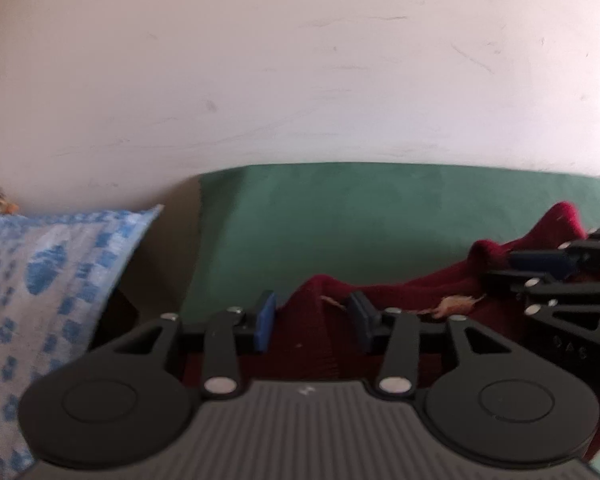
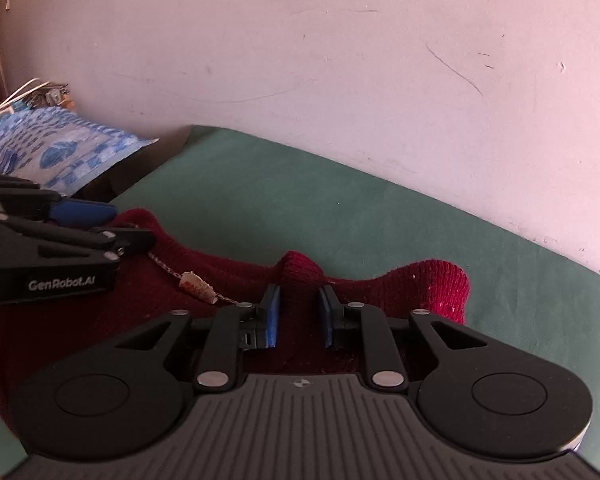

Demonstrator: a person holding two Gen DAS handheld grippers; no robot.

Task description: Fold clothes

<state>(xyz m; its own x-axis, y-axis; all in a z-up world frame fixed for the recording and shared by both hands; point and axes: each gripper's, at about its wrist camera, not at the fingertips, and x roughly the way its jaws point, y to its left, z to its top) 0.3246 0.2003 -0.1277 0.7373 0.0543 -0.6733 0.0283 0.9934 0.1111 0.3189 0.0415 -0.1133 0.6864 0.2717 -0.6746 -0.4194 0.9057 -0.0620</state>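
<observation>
A dark red knitted garment [image 2: 440, 284] lies bunched on a green cover [image 2: 300, 200]. My right gripper [image 2: 300, 316] is shut on a raised fold of its edge, both blue pads pressing on the knit. My left gripper [image 1: 314, 320] stands open over another ridge of the red garment [image 1: 312, 296], which rises between the pads with a gap on the left side. A pale tag on a string [image 2: 198, 286] lies on the garment between the two grippers. The left gripper [image 2: 116, 226] shows at the left of the right wrist view, and the right gripper [image 1: 504, 270] at the right edge of the left wrist view.
A blue-and-white patterned cloth [image 1: 52, 272] lies to the left, past a dark gap [image 1: 160, 264] beside the green cover. A scuffed pale wall [image 1: 300, 80] stands close behind. Small clutter [image 2: 40, 94] sits in the far left corner.
</observation>
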